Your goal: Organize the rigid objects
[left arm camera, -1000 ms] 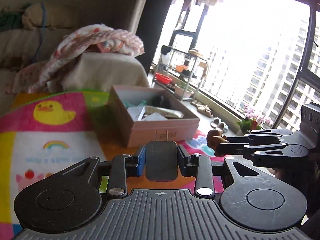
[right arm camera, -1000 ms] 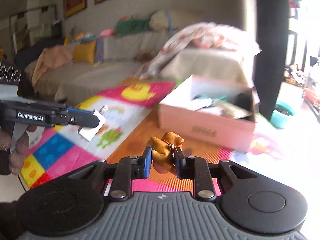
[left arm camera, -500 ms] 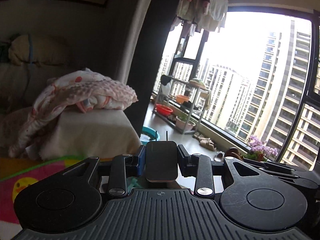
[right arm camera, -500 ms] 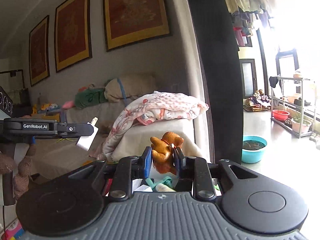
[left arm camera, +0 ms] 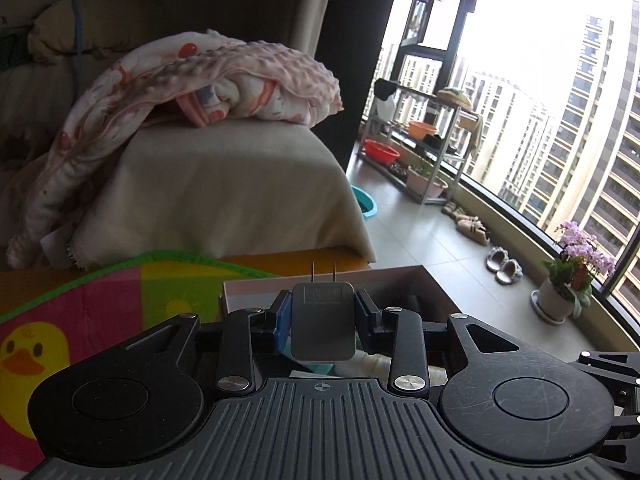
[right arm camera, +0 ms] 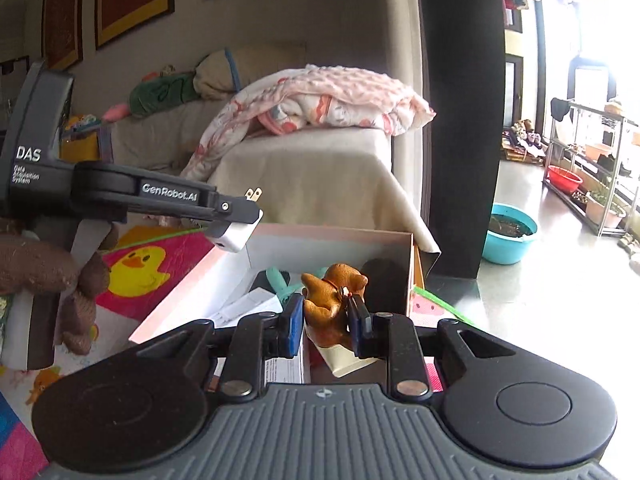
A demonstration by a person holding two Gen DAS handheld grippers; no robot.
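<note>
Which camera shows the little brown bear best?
The right wrist view. There the little brown bear sits in the middle, pinched by the right gripper above the pink box, so you see its orange-brown body. The left wrist view does not show the bear; it shows the plug adapter in the left gripper.

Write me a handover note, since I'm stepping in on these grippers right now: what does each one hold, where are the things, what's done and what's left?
Left gripper: shut on a white plug adapter, prongs forward, above the near left edge of the pink box.
Right gripper: shut on a small brown bear figure, above the open box.
Box: sits on the colourful mat and already holds papers, a tube and some teal bits.
Done: both items picked up and brought to the box.
Left: lower each one in, open the jaws, pull back.
</note>
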